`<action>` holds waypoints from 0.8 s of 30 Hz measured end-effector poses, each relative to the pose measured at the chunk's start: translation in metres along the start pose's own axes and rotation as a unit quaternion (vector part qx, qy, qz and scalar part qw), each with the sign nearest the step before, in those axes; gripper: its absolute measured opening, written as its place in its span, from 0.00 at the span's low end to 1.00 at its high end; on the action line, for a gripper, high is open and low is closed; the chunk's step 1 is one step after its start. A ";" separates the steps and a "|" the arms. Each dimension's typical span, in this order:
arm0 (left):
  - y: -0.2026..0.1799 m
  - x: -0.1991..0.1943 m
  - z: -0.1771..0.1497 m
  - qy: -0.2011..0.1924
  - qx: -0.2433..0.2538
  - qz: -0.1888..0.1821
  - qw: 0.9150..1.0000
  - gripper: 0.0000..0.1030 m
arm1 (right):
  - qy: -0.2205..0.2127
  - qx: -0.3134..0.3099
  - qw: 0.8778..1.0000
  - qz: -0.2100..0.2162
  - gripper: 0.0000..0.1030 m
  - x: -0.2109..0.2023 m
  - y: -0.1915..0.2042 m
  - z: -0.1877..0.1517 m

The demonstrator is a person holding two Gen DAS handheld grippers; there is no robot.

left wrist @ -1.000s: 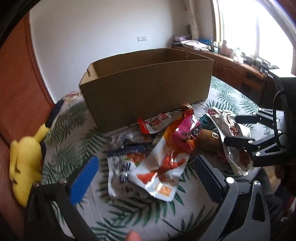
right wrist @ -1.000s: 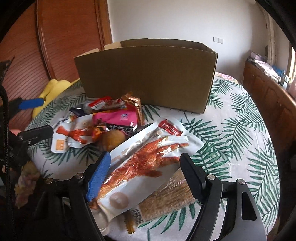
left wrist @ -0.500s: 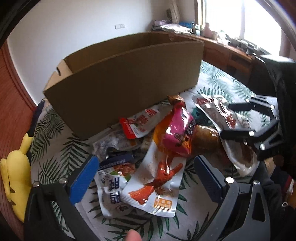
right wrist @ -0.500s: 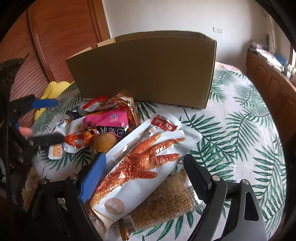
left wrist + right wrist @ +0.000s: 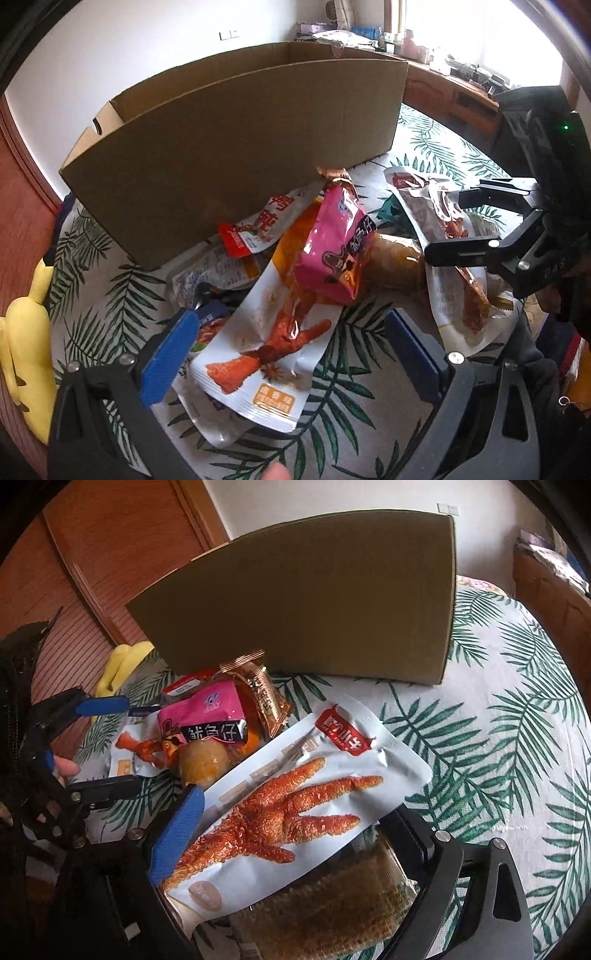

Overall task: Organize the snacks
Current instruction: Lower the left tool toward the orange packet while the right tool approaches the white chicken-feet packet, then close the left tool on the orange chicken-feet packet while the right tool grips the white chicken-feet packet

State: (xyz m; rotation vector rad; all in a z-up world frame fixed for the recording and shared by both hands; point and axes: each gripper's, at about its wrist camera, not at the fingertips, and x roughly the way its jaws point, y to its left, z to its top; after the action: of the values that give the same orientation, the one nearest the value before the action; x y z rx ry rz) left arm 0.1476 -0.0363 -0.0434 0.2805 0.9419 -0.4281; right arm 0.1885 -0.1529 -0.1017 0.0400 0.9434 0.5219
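An open cardboard box (image 5: 236, 155) stands on the leaf-print tablecloth, with a heap of snack packs in front of it. My left gripper (image 5: 291, 339) is open, its fingers either side of a white and orange chicken-foot pack (image 5: 269, 339); a pink pack (image 5: 332, 251) lies on top of that. My right gripper (image 5: 295, 834) is open around a white chicken-foot pack (image 5: 295, 805), which also shows in the left wrist view (image 5: 458, 266). A brown pack (image 5: 325, 904) lies under it. The box also shows in the right wrist view (image 5: 314, 598).
A yellow plush toy (image 5: 26, 332) lies at the table's left edge. A red-and-white pack (image 5: 258, 229) and other packs lie by the box. A wooden sideboard (image 5: 450, 92) with clutter stands behind on the right. A wooden door (image 5: 92, 554) is at the left.
Both grippers have moved forward and lower toward the snack heap. The packs and the box now look larger and closer. Both stay open.
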 end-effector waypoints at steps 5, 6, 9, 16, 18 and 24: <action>0.010 0.001 -0.002 0.004 -0.010 -0.009 1.000 0.97 | -0.001 0.001 1.000 0.022 0.68 -0.001 -0.004 -0.001; 0.013 0.001 -0.002 0.005 -0.013 -0.013 1.000 0.96 | -0.001 0.003 1.000 0.024 0.63 -0.001 -0.005 -0.001; 0.018 0.000 -0.004 0.005 -0.016 -0.020 1.000 0.94 | -0.003 0.015 0.999 0.033 0.35 -0.004 -0.011 -0.004; 0.034 -0.003 -0.002 -0.005 -0.018 -0.032 0.999 0.82 | -0.024 0.017 0.999 0.027 0.24 -0.016 -0.014 -0.006; 0.035 -0.002 -0.002 -0.003 -0.009 -0.030 0.999 0.73 | -0.033 0.011 0.999 0.024 0.22 -0.024 -0.015 -0.006; 0.030 0.003 0.002 0.011 0.013 -0.042 0.999 0.49 | -0.044 -0.012 0.999 0.017 0.20 -0.032 -0.006 -0.003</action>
State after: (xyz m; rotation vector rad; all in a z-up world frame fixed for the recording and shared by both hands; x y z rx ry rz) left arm 0.1647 -0.0109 -0.0433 0.2709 0.9724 -0.5148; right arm 0.1731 -0.1726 -0.0811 0.0564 0.8514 0.5590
